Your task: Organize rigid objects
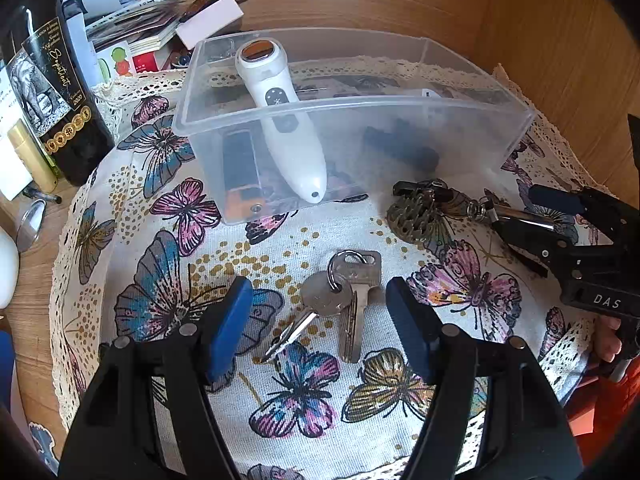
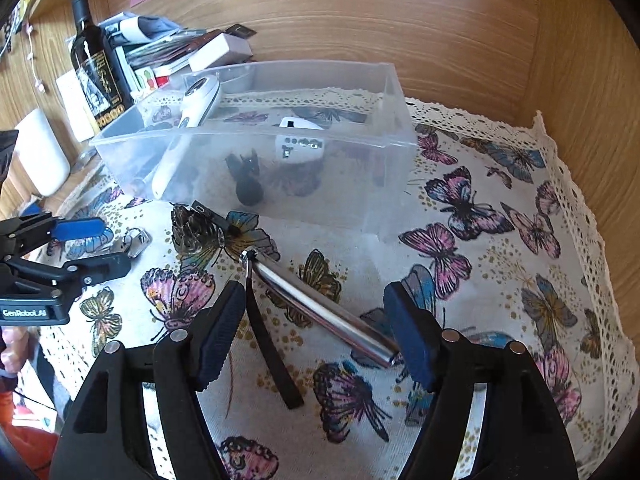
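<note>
Partly done, by the look of it. Already inside the clear box (image 1: 400,116): a white wand (image 1: 280,120) leaning on the wall, a dark orange gadget (image 1: 242,172) at 7 o'clock in the box, a small black thing (image 2: 246,180) and a white gadget (image 2: 298,140) near the middle.

Still out on the butterfly cloth (image 1: 192,240) over the desk: keys (image 1: 340,300), a brown fan-shaped clip (image 1: 420,208) and a shiny metal tube (image 2: 320,304) with a black strap (image 2: 268,344).

Left gripper (image 1: 320,320) open wide, jaws on either side of the keys at 6 o'clock, holding nothing. Right gripper (image 2: 316,332) open too, jaws around the tube's near end, the right pad very close to it, not squeezing yet.

Likely next: grab each one and drop it in the box at 12 o'clock. Three things left.
</note>
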A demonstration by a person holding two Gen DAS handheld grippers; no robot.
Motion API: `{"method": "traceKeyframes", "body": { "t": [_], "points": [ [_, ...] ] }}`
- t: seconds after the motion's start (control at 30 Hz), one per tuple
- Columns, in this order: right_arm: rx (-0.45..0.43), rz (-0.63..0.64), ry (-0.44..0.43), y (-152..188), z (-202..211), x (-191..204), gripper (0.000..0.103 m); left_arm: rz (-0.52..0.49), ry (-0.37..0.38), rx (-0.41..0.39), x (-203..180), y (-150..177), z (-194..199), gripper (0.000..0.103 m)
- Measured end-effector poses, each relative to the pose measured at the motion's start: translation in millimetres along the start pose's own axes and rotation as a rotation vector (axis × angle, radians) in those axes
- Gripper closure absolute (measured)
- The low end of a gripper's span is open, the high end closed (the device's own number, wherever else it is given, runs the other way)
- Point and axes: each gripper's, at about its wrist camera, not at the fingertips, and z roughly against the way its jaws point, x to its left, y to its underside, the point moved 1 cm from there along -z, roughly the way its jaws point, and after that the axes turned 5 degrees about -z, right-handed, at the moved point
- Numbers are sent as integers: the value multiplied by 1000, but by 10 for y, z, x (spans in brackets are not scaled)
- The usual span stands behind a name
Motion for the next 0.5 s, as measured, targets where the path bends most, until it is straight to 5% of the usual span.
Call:
{"method": "traceKeyframes", "body": {
  "t": [0.07, 0.4, 0.5],
  "points": [
    [23, 22, 0, -15, -74, 38, 35, -20, -12, -8, -36, 9, -5, 42],
    [48, 27, -35, 7, -115, 72, 88, -43, 10, -29, -77, -52, -40, 79],
    [37, 16, -29, 37, -76, 84, 89, -33, 13, -37, -76, -73, -44, 81]
  ]
}}
